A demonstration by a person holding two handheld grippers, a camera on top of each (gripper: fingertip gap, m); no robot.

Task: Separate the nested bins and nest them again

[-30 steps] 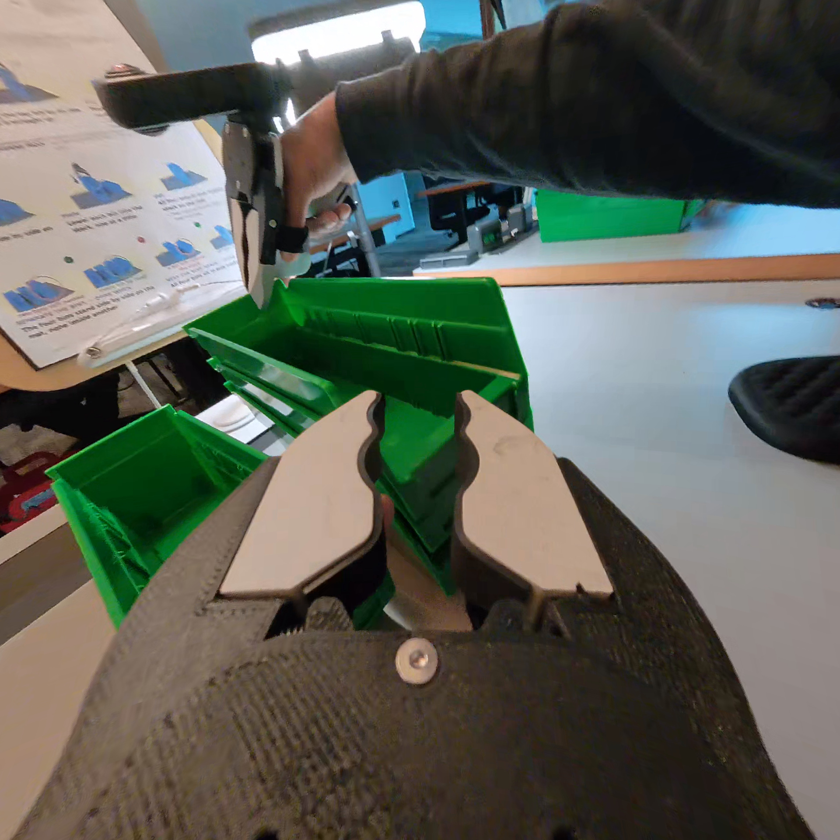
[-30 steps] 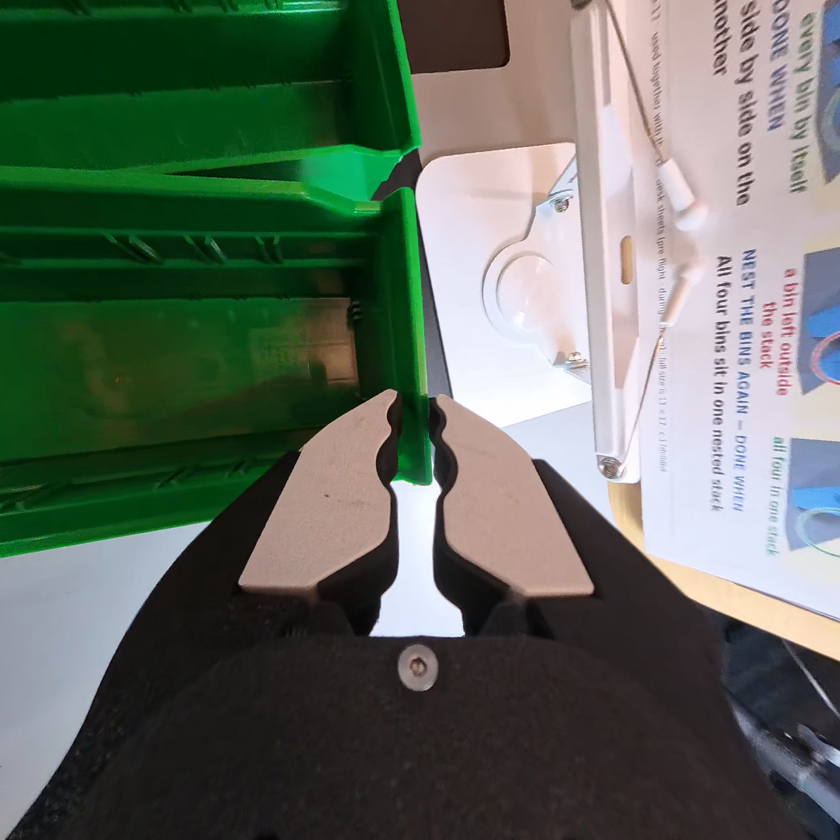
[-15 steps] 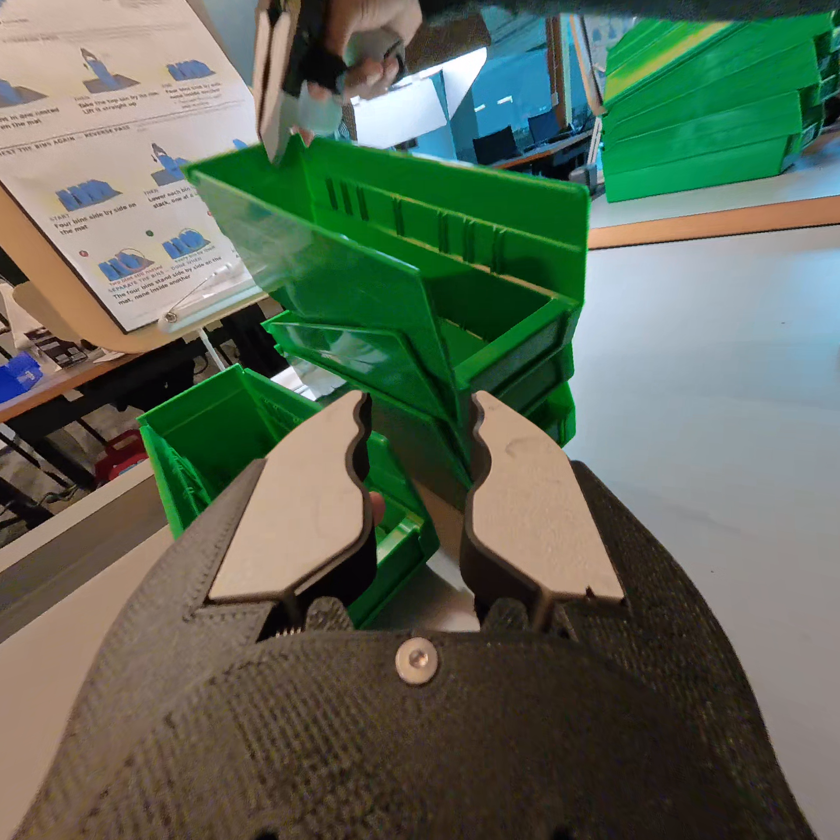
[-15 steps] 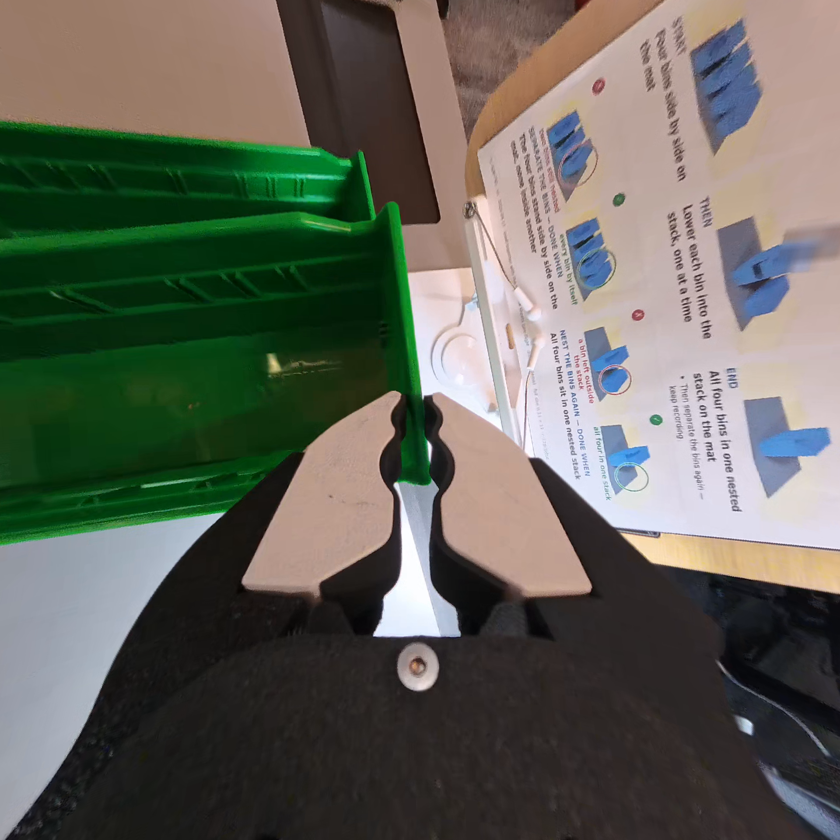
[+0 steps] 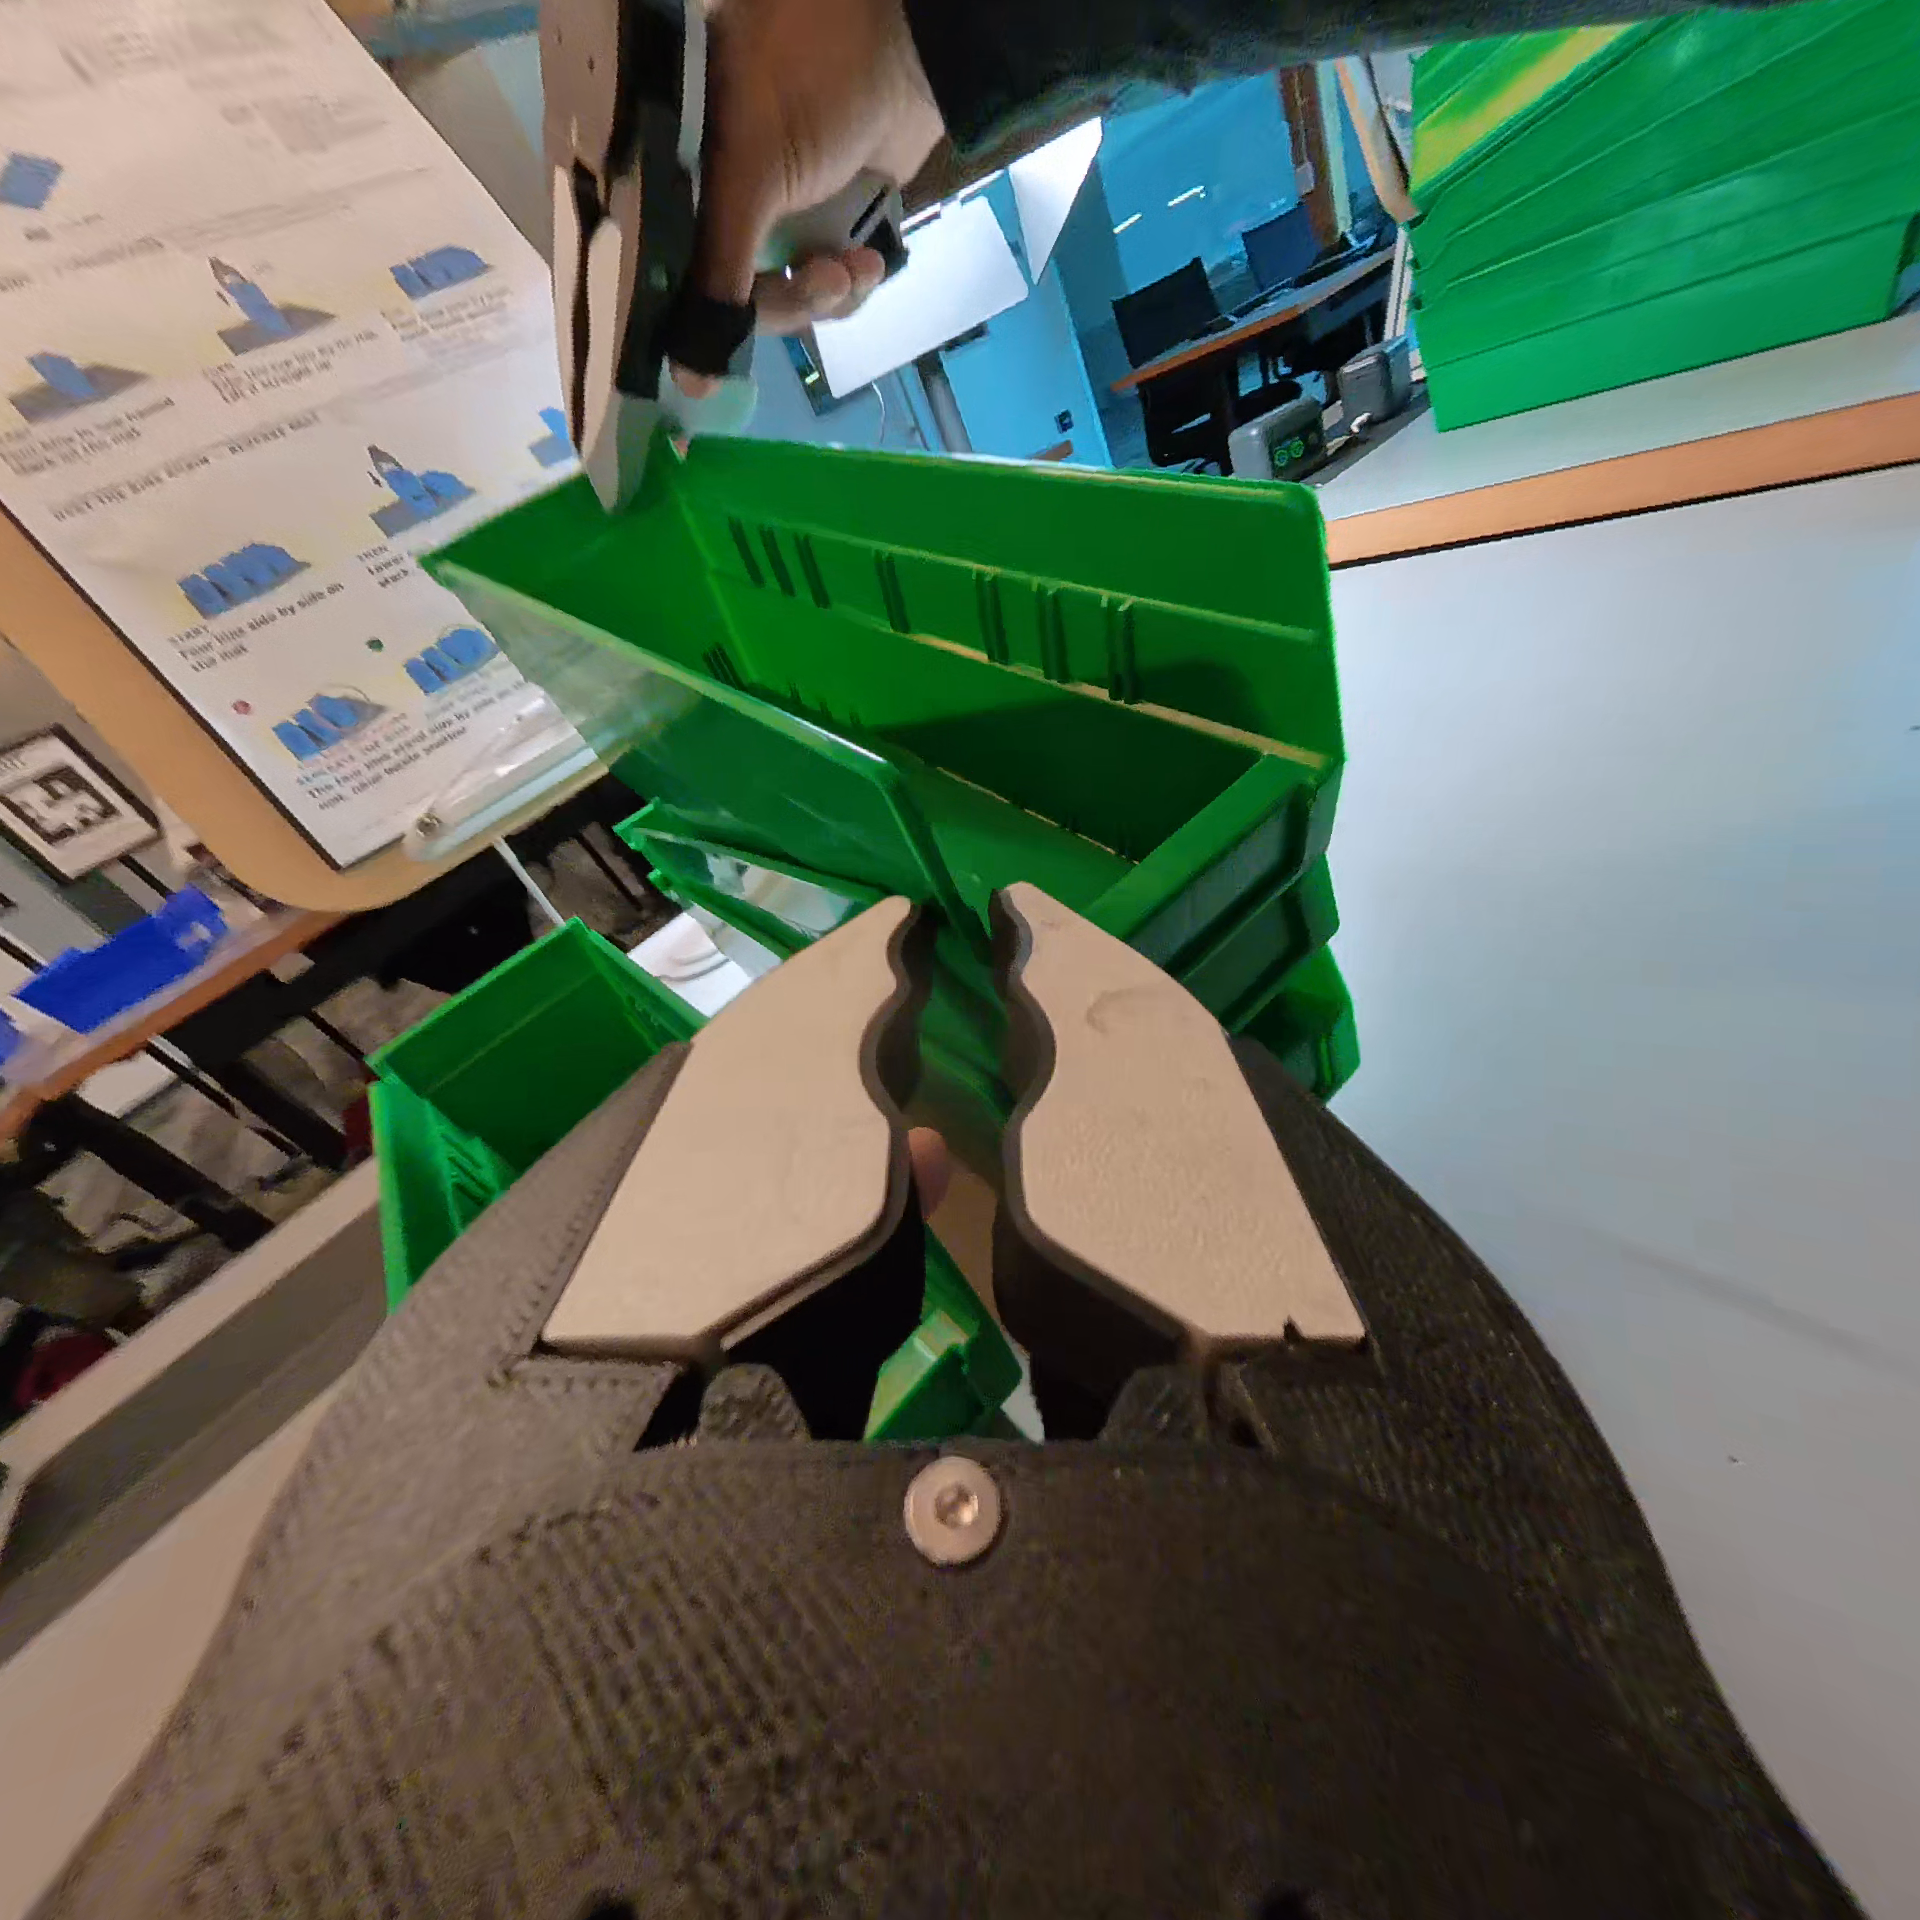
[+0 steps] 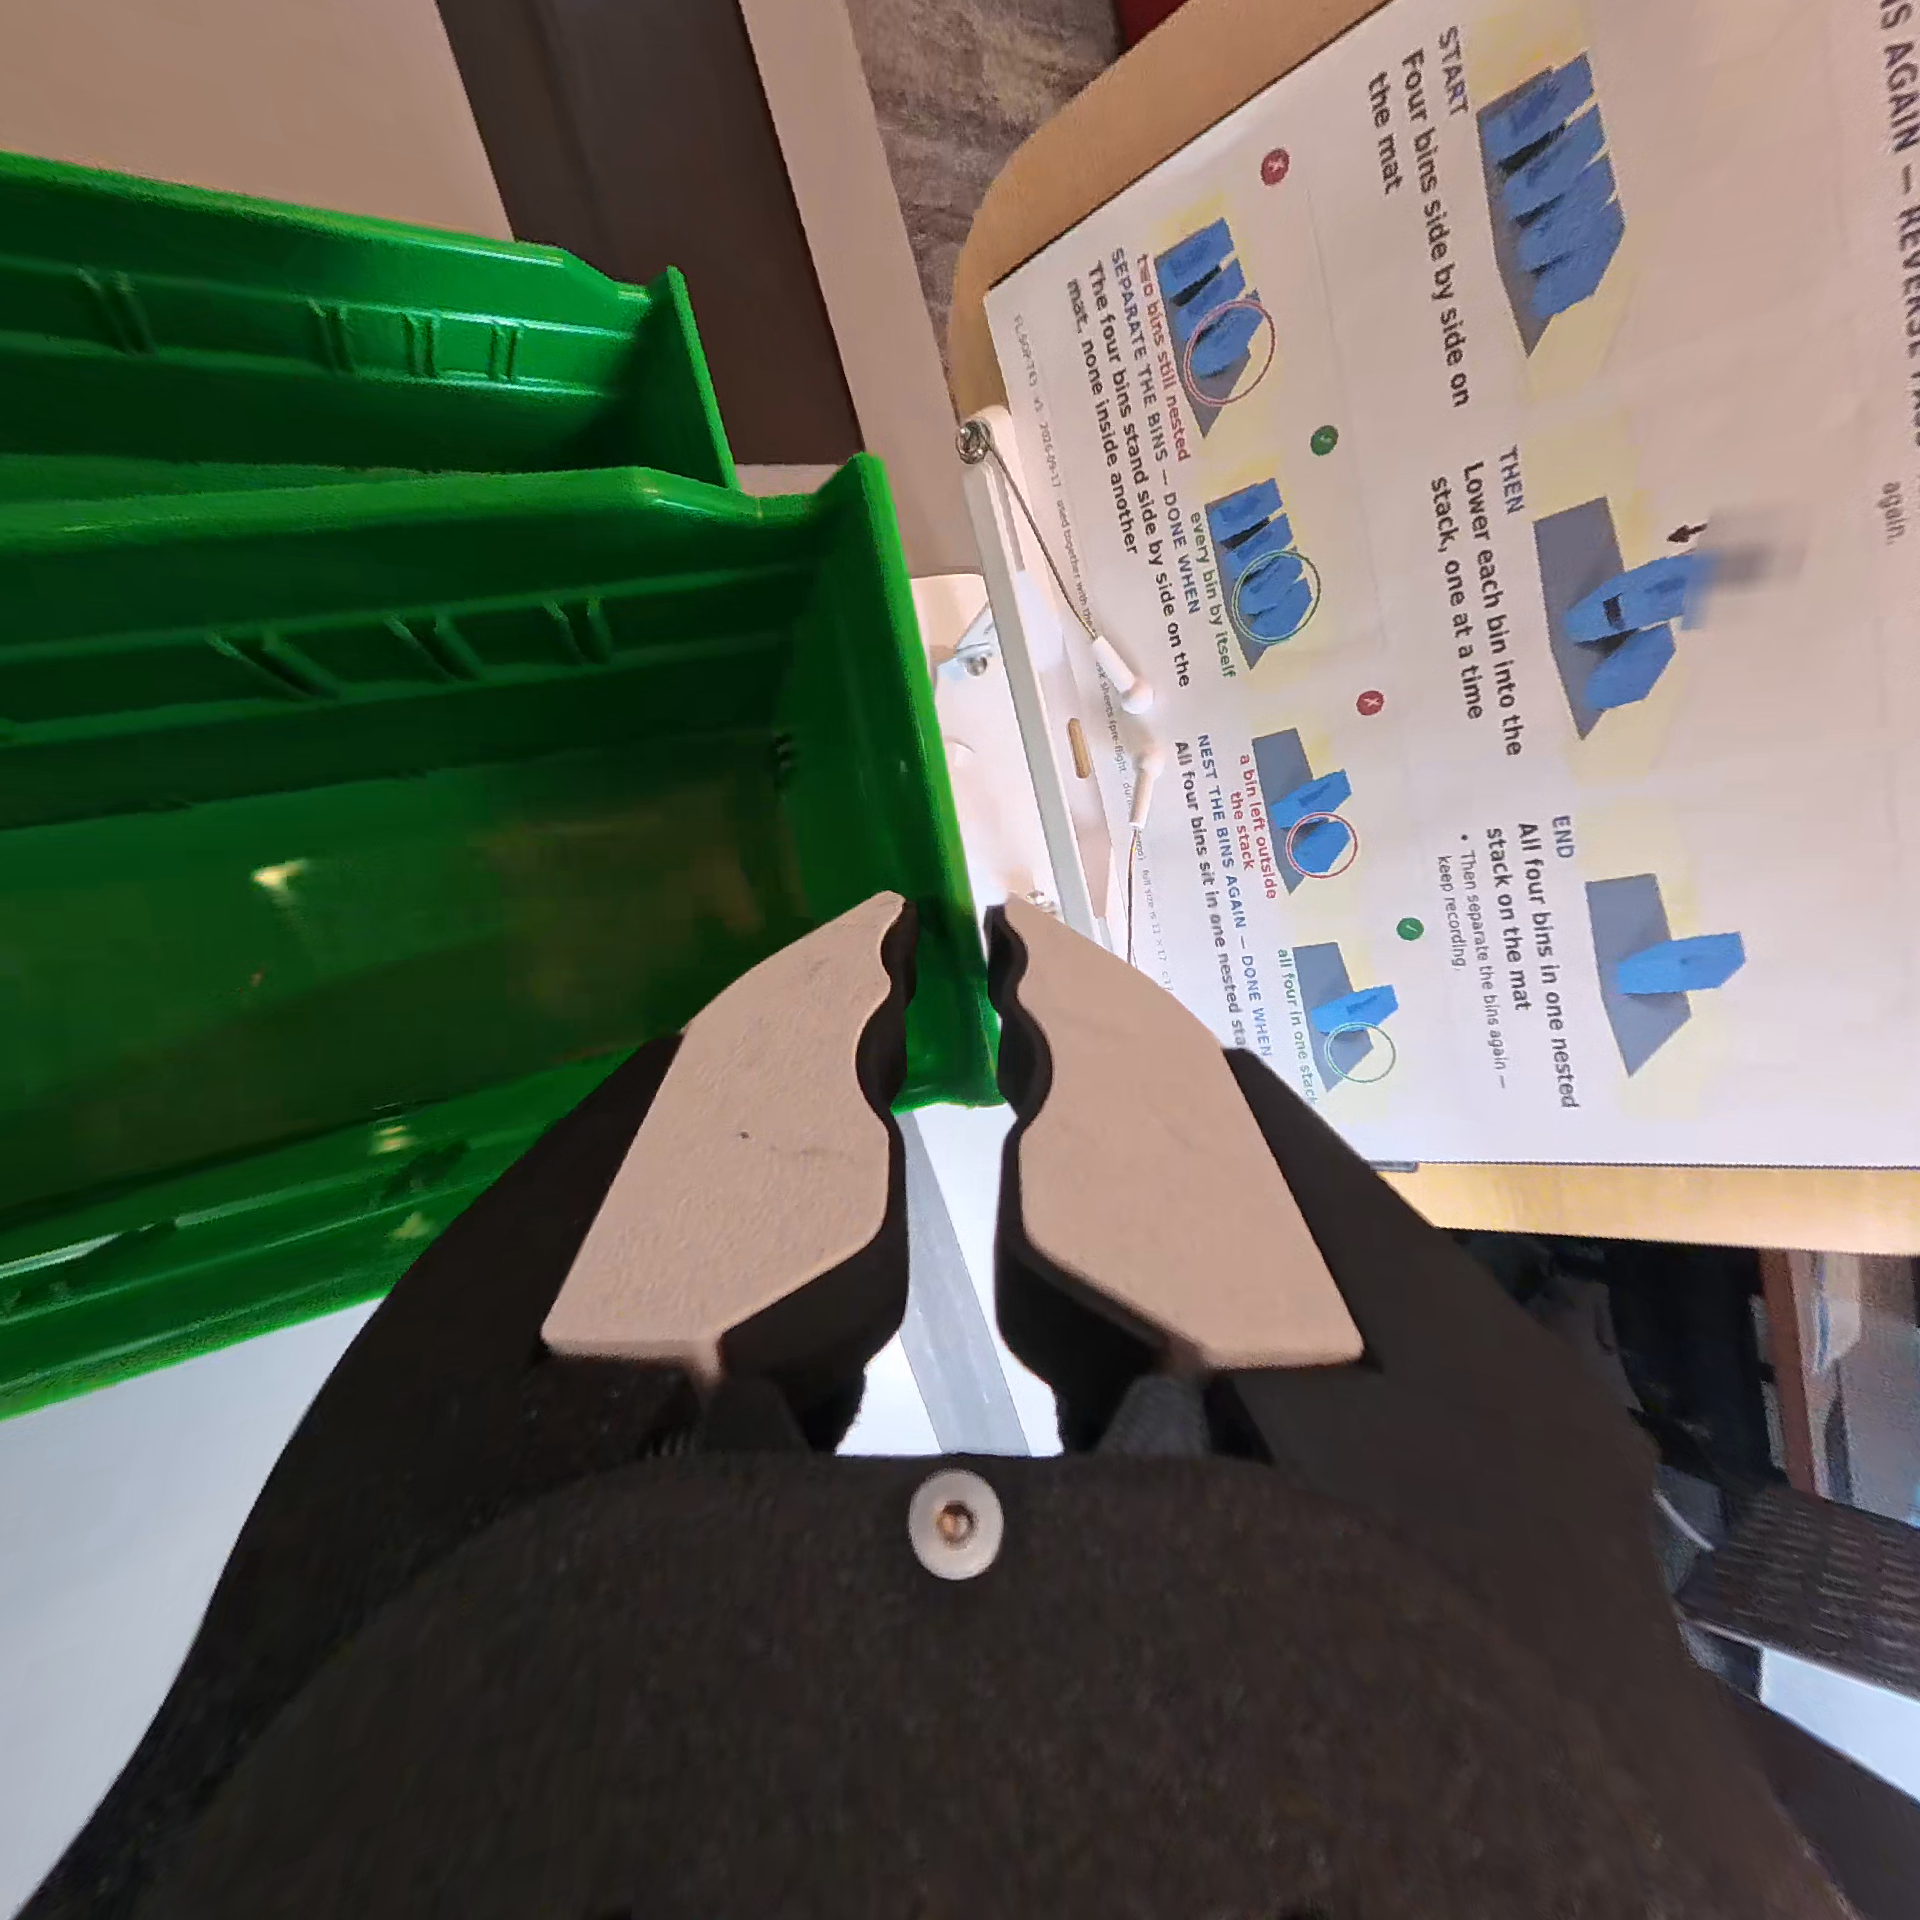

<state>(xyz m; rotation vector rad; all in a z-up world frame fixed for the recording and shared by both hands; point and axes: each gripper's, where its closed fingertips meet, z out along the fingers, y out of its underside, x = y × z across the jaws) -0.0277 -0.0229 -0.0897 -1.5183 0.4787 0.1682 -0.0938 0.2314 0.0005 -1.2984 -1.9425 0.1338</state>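
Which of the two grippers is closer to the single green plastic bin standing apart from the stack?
Left. The left gripper hangs just above the lone green bin; the right gripper is higher, clamping the lifted top bin.

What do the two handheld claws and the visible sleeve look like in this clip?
Both match: the left claw and right claw each have two flat light-grey fingers with wavy black inner edges, on a black ribbed printed body with one silver screw at the centre. In the left wrist view, a dark long sleeve and a black finger strap show.
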